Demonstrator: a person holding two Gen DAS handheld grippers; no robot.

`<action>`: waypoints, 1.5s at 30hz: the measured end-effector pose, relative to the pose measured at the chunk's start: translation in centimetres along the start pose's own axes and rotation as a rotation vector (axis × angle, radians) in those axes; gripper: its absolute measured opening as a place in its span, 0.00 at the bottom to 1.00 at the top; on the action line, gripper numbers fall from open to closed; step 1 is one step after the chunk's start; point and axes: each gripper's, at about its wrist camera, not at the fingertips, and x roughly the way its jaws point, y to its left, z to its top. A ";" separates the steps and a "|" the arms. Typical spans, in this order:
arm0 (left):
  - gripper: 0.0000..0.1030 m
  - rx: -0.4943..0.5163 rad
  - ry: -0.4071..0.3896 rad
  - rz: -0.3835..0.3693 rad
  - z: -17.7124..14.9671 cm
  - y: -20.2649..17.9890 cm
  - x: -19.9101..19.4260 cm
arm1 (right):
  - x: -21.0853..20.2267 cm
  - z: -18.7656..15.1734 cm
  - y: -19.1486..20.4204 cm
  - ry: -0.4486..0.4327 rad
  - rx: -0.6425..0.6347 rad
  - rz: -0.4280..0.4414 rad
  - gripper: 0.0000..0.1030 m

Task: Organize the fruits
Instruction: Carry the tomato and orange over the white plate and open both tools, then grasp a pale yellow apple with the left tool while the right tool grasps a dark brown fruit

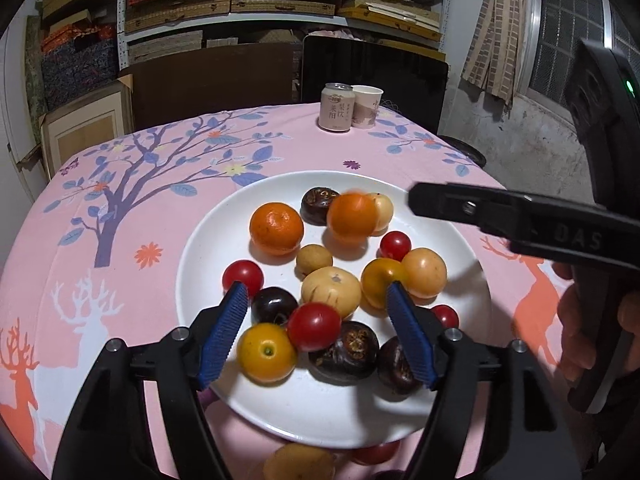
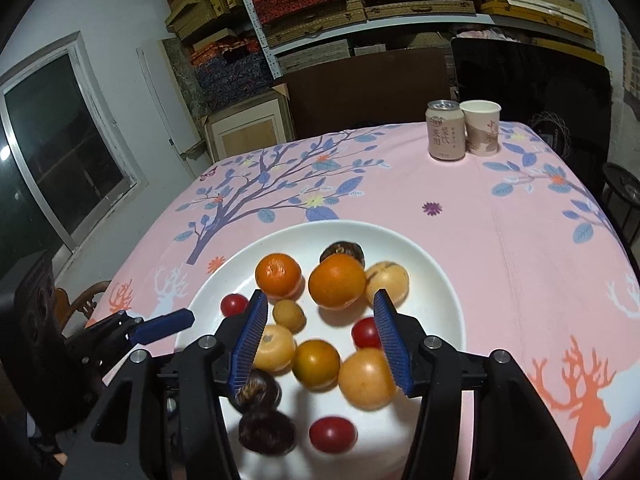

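— Fruits (image 1: 326, 276) piled on white plate (image 1: 208, 240), on pink tablecloth (image 1: 160, 184) with tree and deer print. From left: red cherry tomato (image 1: 243, 276), dark round fruit (image 1: 274, 305), yellow fruit (image 1: 267, 353) near front rim.

— And middle?

— 2 oranges at back, first orange (image 1: 276, 228) sharp, second orange (image 1: 352, 218) blurred. Dark fruit (image 1: 318, 205) behind them. Pale round fruit (image 1: 331, 291) at centre, red tomato (image 1: 314, 326) just before it.

— Left gripper (image 1: 316, 294)?

— Above near part of plate, blue pads spread apart, holding nothing; fruits only seen between them.

— Right gripper (image 2: 322, 308)?

— Also over plate, pads partly apart, gripping nothing. No contact with any fruit to be seen.

— Further right?

— Can (image 1: 337, 107) and paper cup (image 1: 366, 106) side by side at far edge of table, well apart from plate. 2 fruits (image 1: 300, 465) off plate at near rim, blurred.
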 end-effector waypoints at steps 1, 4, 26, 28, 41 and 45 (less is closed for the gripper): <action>0.68 -0.006 0.000 0.000 -0.2 0.1 -0.3 | -0.4 -0.4 -0.2 0.000 0.011 0.006 0.54; 0.74 -0.021 -0.007 0.009 -1.1 0.3 -1.7 | -2.0 -2.5 -0.3 0.005 0.042 0.019 0.56; 0.53 0.052 0.125 0.056 -9.7 1.5 -3.4 | -5.2 -14.3 -1.7 0.036 0.204 0.178 0.66; 0.38 0.089 0.108 0.052 -9.8 0.8 -3.5 | -5.1 -14.3 -1.7 0.042 0.198 0.180 0.66; 0.38 -0.057 -0.002 -0.025 -9.3 3.4 -5.9 | -5.2 -14.8 3.1 0.112 -0.034 0.103 0.66; 0.38 -0.049 0.005 -0.024 -9.3 3.1 -5.9 | -4.6 -15.9 7.4 0.180 -0.245 0.041 0.66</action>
